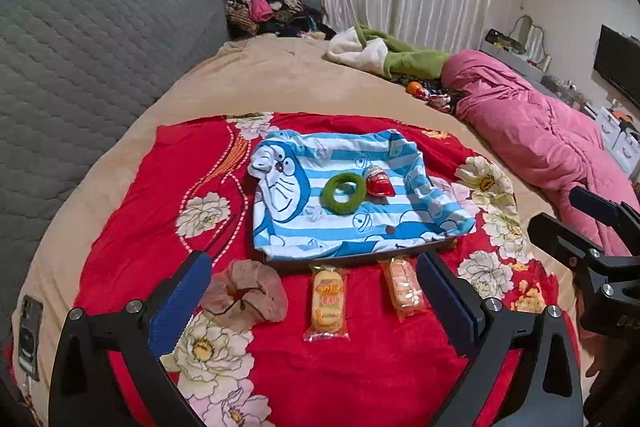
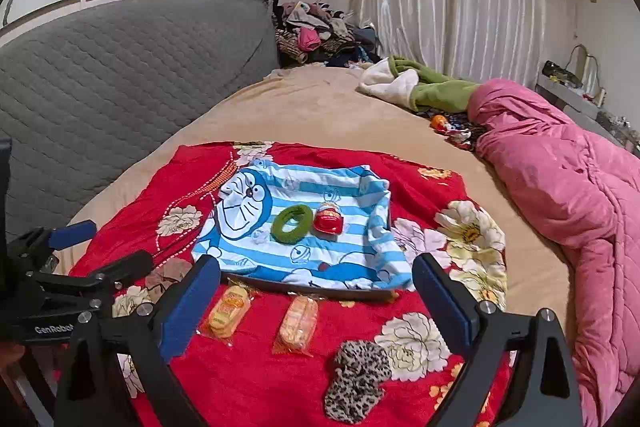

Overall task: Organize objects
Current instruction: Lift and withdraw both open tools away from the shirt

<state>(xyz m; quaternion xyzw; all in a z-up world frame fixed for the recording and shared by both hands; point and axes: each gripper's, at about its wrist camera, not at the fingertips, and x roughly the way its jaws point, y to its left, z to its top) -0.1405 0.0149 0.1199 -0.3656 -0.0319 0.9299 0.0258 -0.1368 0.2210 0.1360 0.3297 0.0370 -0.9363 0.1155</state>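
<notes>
A blue-and-white striped cartoon cloth (image 1: 352, 215) (image 2: 304, 239) covers a shallow tray on a red flowered blanket (image 1: 360, 367) (image 2: 256, 379). On the cloth lie a green hair ring (image 1: 343, 193) (image 2: 292, 223) and a red wrapped sweet (image 1: 379, 182) (image 2: 329, 220). In front of the tray lie a yellow snack packet (image 1: 328, 301) (image 2: 229, 311) and an orange snack packet (image 1: 402, 287) (image 2: 298, 321). A pinkish-brown scrunchie (image 1: 245, 294) lies at the left, a leopard-print scrunchie (image 2: 357, 375) at the right. My left gripper (image 1: 314, 293) and my right gripper (image 2: 316, 295) are open above the packets, holding nothing.
The blanket lies on a beige bed with a grey quilted headboard (image 1: 92, 67) at the left. A pink duvet (image 2: 568, 195) is heaped at the right, green and white fabric (image 1: 384, 49) behind. A phone (image 1: 30, 335) lies at the bed's left edge. Clothes are piled by the curtains.
</notes>
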